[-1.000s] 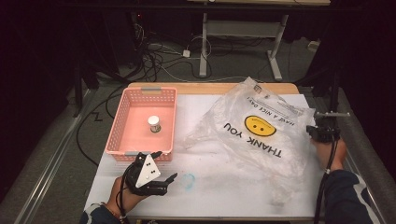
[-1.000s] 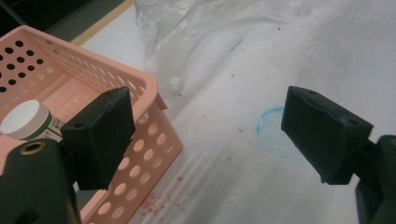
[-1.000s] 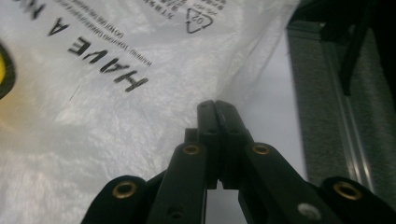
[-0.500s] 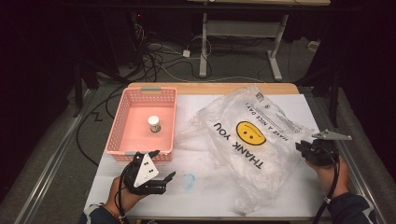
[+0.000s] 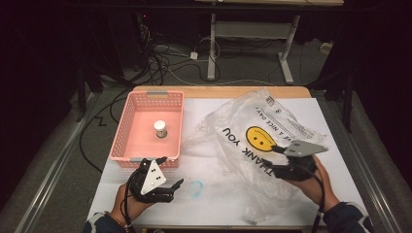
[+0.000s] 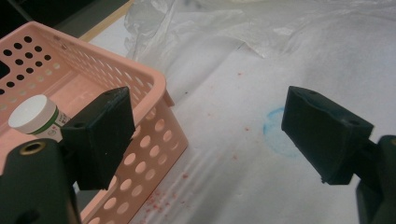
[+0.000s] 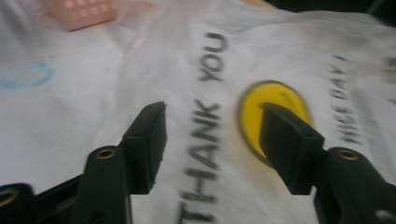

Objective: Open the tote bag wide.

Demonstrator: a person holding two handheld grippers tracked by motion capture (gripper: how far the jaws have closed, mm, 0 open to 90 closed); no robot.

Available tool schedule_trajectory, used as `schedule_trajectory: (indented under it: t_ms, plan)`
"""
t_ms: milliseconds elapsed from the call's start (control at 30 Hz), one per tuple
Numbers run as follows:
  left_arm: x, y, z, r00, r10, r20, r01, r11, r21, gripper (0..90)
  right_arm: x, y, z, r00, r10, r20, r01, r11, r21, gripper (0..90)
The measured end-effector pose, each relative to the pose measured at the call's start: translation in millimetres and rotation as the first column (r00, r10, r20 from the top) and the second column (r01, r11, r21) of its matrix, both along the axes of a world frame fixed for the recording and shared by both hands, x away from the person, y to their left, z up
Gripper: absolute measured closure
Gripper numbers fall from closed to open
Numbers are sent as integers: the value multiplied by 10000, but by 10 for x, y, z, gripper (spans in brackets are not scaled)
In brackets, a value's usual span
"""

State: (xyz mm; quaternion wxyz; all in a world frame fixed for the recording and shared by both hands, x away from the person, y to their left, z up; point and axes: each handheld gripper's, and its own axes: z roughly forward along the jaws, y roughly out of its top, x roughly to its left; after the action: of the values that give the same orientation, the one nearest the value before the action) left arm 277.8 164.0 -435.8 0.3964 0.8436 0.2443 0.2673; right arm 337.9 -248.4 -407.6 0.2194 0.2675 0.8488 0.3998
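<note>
A clear plastic bag (image 5: 252,131) printed "THANK YOU" with a yellow smiley (image 7: 273,114) lies crumpled on the right half of the white table cover. My right gripper (image 5: 275,161) hovers open over the bag's near right part, its jaws either side of the print (image 7: 217,135). A pink perforated basket (image 5: 127,131) stands at the left with a small white-capped jar (image 5: 161,128) upright inside. My left gripper (image 5: 170,171) is open just in front of the basket's near right corner (image 6: 159,88), with nothing between its jaws (image 6: 212,126). The jar (image 6: 32,113) shows behind one jaw.
A faint blue ring mark (image 5: 196,188) is on the table cover (image 5: 214,194) right of the left gripper. The table's wooden far edge (image 5: 223,91) meets a floor with cables and a desk frame (image 5: 214,43). Red specks dot the cover near the basket.
My right gripper has moved left and toward the person, from the bag's right edge to above its print. The bag's outline has shifted slightly. The left gripper has barely moved.
</note>
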Motion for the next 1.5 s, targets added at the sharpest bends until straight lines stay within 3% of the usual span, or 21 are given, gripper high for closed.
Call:
schedule_trajectory:
  t_ms: [33,67,133,167,300,400,433,467,567,667,733,767,800,833,933,1033,1133,1267,1367,1433,1500]
  plan:
    - [-1,1,-1,10000,2,-3,-2,10000,-8,166,0,0,0,10000,0,0,0,10000,0,400]
    - [-1,2,-3,10000,6,-10,-6,10000,-13,166,13,189,-52,9987,494,-151,-496,9987,-124,351]
    - [0,4,-6,10000,28,-27,-28,10000,-23,165,25,282,-79,9970,709,-317,-719,9969,-318,334]
    - [0,7,-7,10000,33,-34,-33,10000,8,166,51,438,-130,9938,1048,-375,-1064,9935,-414,310]
    - [9,10,-16,10000,42,-81,-42,10000,45,166,137,676,-238,9854,1600,-578,-1637,9842,-672,304]
    - [15,5,-28,9999,20,-136,-19,10000,94,166,189,814,-327,9865,1528,-588,-1597,9775,-1381,340]
    - [17,4,-30,9999,6,-146,-4,9999,135,166,189,814,-327,9865,1528,-588,-1597,9775,-1381,340]
    - [16,1,-32,9999,1,-157,0,9999,104,166,237,872,-389,9904,1296,-489,-1367,9716,-1933,351]
    - [7,-3,-36,9999,-14,-162,16,9999,138,166,326,898,-475,9926,1035,-634,-1149,9693,-2174,391]
    - [2,-3,-36,9999,-8,-151,10,9999,154,166,375,884,-502,9934,872,-742,-1017,9701,-2206,520]
    - [-1,0,-32,9999,-2,-130,4,9999,163,166,381,864,-482,9946,792,-672,-917,9736,-2091,657]
    - [-2,3,-30,9999,-5,-117,7,9999,151,166,381,864,-482,9946,792,-672,-917,9736,-2091,657]
    - [-2,5,-29,9999,9,-112,-8,9999,129,166,385,841,-438,9963,671,-543,-772,9739,-2134,790]
    - [1,7,-28,9999,35,-102,-34,9999,128,167,390,826,-408,9964,646,-545,-740,9784,-1928,855]
    - [13,14,-23,9999,67,-118,-66,9999,128,170,404,795,-332,9976,514,-469,-587,9838,-1692,900]
    - [18,29,-4,9999,152,-70,-151,9999,79,170,408,761,-211,9998,204,-21,-205,9893,-1443,900]
    - [43,80,76,9997,248,31,-248,9995,-218,170,362,701,-24,9961,-165,868,254,9944,-1022,900]
    - [78,129,188,9983,492,316,-480,9981,-374,169,252,645,166,9784,-748,1927,874,9945,-573,900]
    - [136,175,329,9948,833,583,-807,9957,-444,170,195,620,285,9664,-897,2408,976,9950,-211,900]
    - [245,223,465,9926,1014,662,-981,9939,-509,170,178,609,347,9558,-1074,2736,1147,9933,-106,900]
    - [303,233,509,9926,1051,612,-1024,9937,-461,169,179,591,399,9503,-1194,2875,1247,9922,1,900]
